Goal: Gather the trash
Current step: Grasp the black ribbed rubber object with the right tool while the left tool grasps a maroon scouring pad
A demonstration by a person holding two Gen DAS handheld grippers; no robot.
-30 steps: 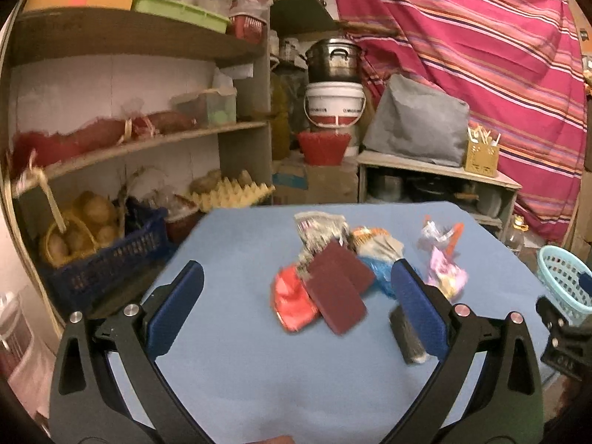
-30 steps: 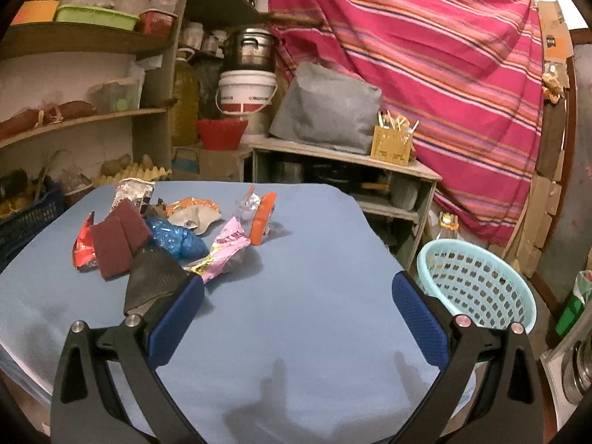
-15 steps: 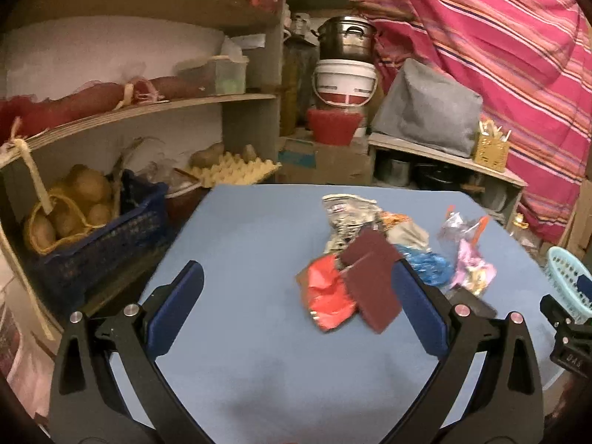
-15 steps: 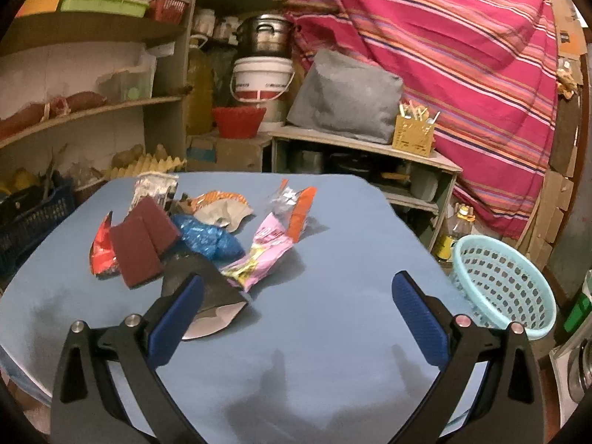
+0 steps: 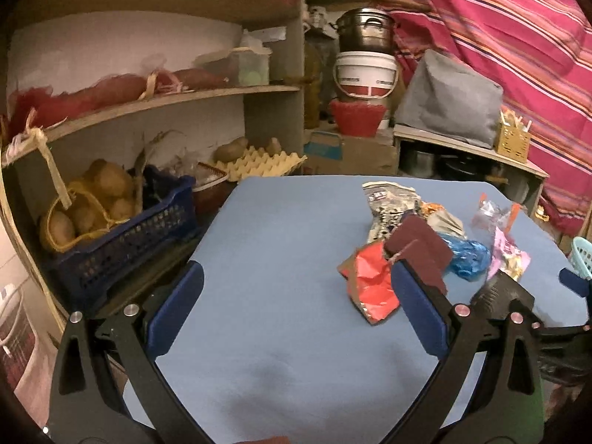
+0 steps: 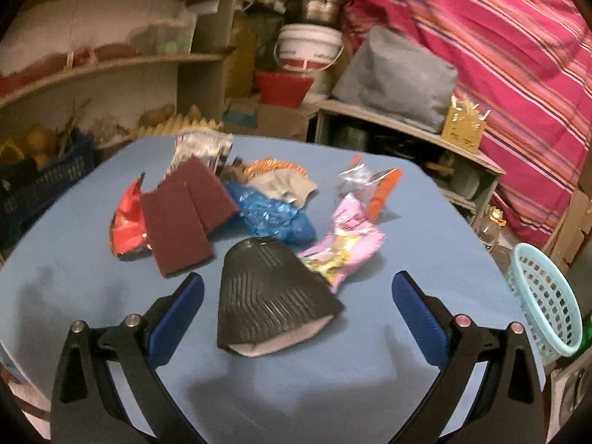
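A pile of trash lies on the blue table (image 6: 407,229): a black ribbed pouch (image 6: 270,292), a pink wrapper (image 6: 347,248), a blue wrapper (image 6: 273,214), two maroon pads (image 6: 177,218), a red wrapper (image 6: 125,222), an orange and silver wrapper (image 6: 373,185). My right gripper (image 6: 296,314) is open and empty, with the black pouch between its fingers. My left gripper (image 5: 296,310) is open and empty over bare cloth, left of the red wrapper (image 5: 370,288) and the maroon pads (image 5: 421,255). A light blue basket (image 6: 544,303) stands off the table's right edge.
Shelves at the left hold a dark blue crate (image 5: 122,236) of potatoes and egg trays (image 5: 259,161). Behind the table stand a low shelf with a grey bag (image 6: 396,77), a white bucket (image 6: 307,48) and a striped curtain (image 6: 499,55).
Both grippers have shifted left and turned. The right gripper has come closer to the pile, so the black pouch now lies between its fingers. The trash has slid right in the left view.
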